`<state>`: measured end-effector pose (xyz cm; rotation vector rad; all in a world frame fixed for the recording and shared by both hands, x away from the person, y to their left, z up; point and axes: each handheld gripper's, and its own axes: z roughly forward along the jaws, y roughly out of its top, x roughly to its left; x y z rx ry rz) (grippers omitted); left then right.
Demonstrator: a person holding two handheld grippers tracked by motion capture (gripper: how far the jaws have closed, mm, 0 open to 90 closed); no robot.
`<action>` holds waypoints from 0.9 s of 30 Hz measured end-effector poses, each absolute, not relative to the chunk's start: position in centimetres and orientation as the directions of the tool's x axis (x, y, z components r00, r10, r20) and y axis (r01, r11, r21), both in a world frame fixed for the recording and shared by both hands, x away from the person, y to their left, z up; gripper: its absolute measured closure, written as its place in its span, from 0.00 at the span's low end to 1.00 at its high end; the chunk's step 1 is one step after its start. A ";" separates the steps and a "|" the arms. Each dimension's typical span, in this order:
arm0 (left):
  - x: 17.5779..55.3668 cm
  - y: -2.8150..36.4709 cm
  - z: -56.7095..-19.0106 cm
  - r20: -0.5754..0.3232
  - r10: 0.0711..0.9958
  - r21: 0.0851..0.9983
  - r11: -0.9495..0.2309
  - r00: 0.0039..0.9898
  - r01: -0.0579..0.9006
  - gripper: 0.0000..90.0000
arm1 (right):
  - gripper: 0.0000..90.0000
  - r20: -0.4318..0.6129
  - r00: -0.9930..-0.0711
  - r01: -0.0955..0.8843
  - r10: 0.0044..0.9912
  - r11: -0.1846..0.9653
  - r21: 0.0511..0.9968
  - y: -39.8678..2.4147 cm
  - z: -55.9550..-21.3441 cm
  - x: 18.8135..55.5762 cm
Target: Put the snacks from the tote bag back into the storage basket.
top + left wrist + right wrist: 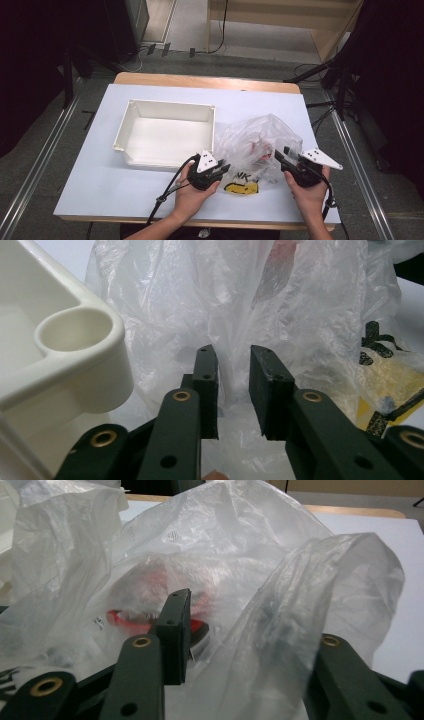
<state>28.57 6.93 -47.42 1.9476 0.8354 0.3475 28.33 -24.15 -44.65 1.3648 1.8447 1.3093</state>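
Bag-opening step: plastic bag (257,142) at 3 o'clock of white bin (167,131); left gripper (220,170) narrow, film between unpressed; right gripper (282,156) half-wide, film draped over one jaw; next, pinch and spread.

White tub (165,132) on the table (100,165), left of centre, long side across, open top, nothing inside. Rounded corner posts; one post (75,330) close up in the left gripper view, hollow at the top. Table has a white top with a wooden edge (205,80) showing along the far side. Grey floor (45,150) around it, metal rails (357,160) on both sides. Black cables (220,30) on the floor beyond the table. Light wooden furniture (300,20) at the back.
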 end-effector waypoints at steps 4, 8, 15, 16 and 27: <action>28.6 6.9 -47.4 -0.097 0.680 0.855 -0.317 0.727 0.410 0.88 | 0.58 0.152 -0.356 0.429 0.922 0.017 0.903 -24.8 -44.2 27.4; 28.6 6.9 -47.4 -0.100 0.680 0.854 -0.316 0.726 0.413 0.90 | 0.54 0.151 -0.350 0.418 0.925 0.010 0.908 -25.1 -43.3 26.8; 28.7 6.9 -47.4 -0.105 0.683 0.854 -0.311 0.723 0.417 0.91 | 0.38 0.140 -0.342 0.461 0.929 0.036 0.887 -25.4 -44.3 26.2; 28.7 6.9 -47.5 -0.105 0.684 0.854 -0.310 0.721 0.418 0.91 | 0.36 0.139 -0.333 0.462 0.933 0.033 0.886 -25.7 -44.4 26.1; 28.7 7.0 -47.4 -0.112 0.687 0.854 -0.303 0.718 0.424 0.91 | 0.11 0.136 -0.273 0.503 0.952 0.020 0.864 -27.7 -44.8 25.5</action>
